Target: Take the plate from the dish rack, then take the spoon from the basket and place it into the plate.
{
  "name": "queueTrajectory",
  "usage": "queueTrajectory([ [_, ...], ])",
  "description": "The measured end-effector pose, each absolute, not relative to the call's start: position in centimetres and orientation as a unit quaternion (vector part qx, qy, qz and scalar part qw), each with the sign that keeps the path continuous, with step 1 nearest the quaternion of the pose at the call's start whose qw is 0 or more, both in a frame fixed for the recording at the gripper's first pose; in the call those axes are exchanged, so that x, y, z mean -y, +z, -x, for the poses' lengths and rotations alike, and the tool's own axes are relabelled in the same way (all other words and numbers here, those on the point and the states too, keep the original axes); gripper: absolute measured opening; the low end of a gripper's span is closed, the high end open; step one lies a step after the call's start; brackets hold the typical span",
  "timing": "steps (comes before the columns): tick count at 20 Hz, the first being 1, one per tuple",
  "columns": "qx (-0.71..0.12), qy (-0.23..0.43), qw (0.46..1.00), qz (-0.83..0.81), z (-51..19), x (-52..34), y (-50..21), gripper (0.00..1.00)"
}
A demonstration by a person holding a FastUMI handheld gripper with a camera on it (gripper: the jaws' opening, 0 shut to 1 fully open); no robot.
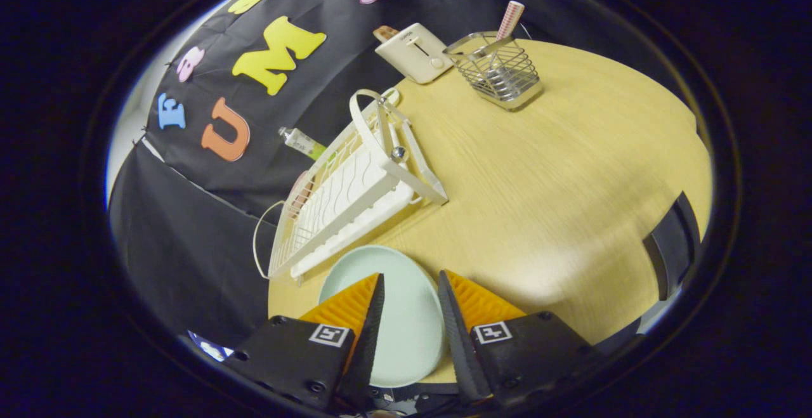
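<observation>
A pale green plate [406, 335] lies flat on the wooden table [558, 202], just in front of the white dish rack [355, 196]. My gripper [411, 274] hovers over the plate, open, and the plate's surface shows in the gap between the orange fingers [346, 307]; neither finger presses on it. Far beyond the fingers stands a wire basket [498, 69]. The spoon's pink patterned handle [510, 19] sticks up out of it.
A white toaster [415, 52] stands next to the basket at the table's far edge. A tube [304, 143] lies behind the rack by the booth wall. A black object [672, 247] sits at the table's right edge. Bare tabletop stretches between plate and basket.
</observation>
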State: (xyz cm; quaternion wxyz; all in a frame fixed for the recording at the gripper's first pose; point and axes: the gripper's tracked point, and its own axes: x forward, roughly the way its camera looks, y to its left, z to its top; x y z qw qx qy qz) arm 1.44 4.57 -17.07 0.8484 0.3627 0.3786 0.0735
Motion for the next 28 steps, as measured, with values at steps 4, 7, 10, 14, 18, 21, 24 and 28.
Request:
queueTrajectory([
  [4, -0.332, 0.057, 0.893, -0.299, -1.7, -2.7, -15.3, 0.69],
  [7, -0.276, 0.044, 0.931, -0.237, -1.5, -1.0, -12.7, 0.79],
  [10, -0.212, 0.030, 0.960, -0.180, -1.3, 0.9, -10.1, 0.85],
  [14, -0.151, -0.015, 0.982, -0.115, -0.6, 4.5, -8.4, 0.97],
  [18, -0.106, -0.047, 0.990, -0.085, -0.2, 8.7, -7.7, 0.99],
  [21, -0.093, -0.054, 0.991, -0.084, -0.8, 12.0, -8.1, 0.99],
  [24, -0.082, -0.068, 0.990, -0.091, -2.7, 16.1, -8.4, 0.99],
  [28, -0.078, -0.077, 0.989, -0.101, -6.4, 19.9, -9.0, 0.97],
])
